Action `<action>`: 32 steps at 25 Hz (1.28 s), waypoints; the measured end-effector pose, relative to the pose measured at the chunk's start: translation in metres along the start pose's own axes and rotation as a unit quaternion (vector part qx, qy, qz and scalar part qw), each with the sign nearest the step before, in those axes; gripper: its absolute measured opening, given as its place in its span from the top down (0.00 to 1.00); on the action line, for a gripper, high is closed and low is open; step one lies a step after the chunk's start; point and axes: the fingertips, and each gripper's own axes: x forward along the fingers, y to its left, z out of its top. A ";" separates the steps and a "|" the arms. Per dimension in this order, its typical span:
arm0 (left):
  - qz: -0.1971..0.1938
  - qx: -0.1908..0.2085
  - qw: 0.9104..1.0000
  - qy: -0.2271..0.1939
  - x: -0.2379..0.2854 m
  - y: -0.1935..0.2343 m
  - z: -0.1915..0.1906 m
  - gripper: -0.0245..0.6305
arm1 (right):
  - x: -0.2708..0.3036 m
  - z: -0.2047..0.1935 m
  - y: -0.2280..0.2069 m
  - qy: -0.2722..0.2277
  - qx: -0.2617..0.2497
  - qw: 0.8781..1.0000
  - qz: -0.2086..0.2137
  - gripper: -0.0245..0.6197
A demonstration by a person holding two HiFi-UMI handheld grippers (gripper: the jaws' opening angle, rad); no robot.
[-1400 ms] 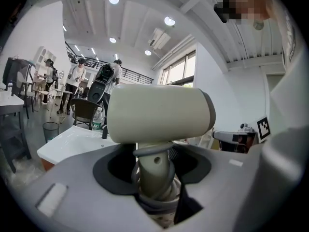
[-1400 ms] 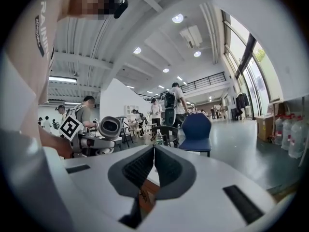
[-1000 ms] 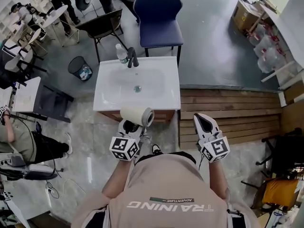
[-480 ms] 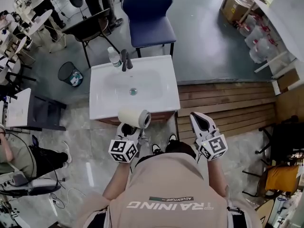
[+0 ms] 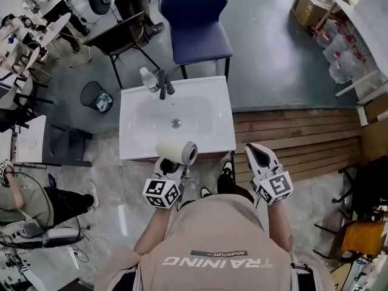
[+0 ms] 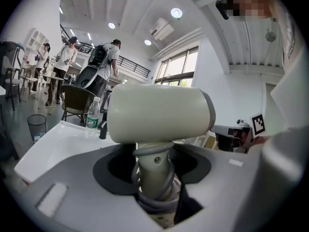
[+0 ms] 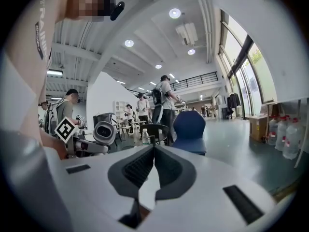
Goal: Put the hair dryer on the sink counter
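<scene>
Little has moved since a second ago: the left gripper keeps the cream-white plastic hair dryer at the front edge of the white rectangular sink counter, only a bit shifted in the head view. Its jaws grasp the dryer's handle, which has a grey cable wound around it. The round barrel lies crosswise just beyond the jaw tips. The dryer is held up, not laid on the counter. The right gripper is well apart on the right, its jaws pressed together with nothing between them.
</scene>
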 end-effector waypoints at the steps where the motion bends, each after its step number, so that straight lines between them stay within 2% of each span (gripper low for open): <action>1: 0.005 0.002 1.000 -0.001 0.005 0.003 0.004 0.63 | 0.008 0.003 -0.006 -0.005 -0.002 1.000 0.005 0.95; 10: 0.045 0.017 0.999 -0.012 0.058 0.010 0.041 0.63 | 0.057 0.030 -0.064 -0.036 0.006 0.998 0.042 0.95; 16: 0.063 0.027 0.998 -0.003 0.091 0.005 0.056 0.63 | 0.075 0.033 -0.095 -0.034 0.003 0.997 0.067 0.95; 22: 0.066 0.020 0.997 0.042 0.124 -0.007 0.040 0.63 | 0.074 0.023 -0.125 -0.030 0.024 0.997 0.070 0.95; 26: 0.044 0.030 0.995 0.085 0.147 -0.017 0.023 0.63 | 0.069 0.015 -0.142 -0.028 0.045 0.997 0.053 0.95; 32: 0.017 0.039 0.986 0.160 0.188 -0.019 -0.008 0.63 | 0.065 0.012 -0.158 -0.031 0.054 0.998 0.021 0.95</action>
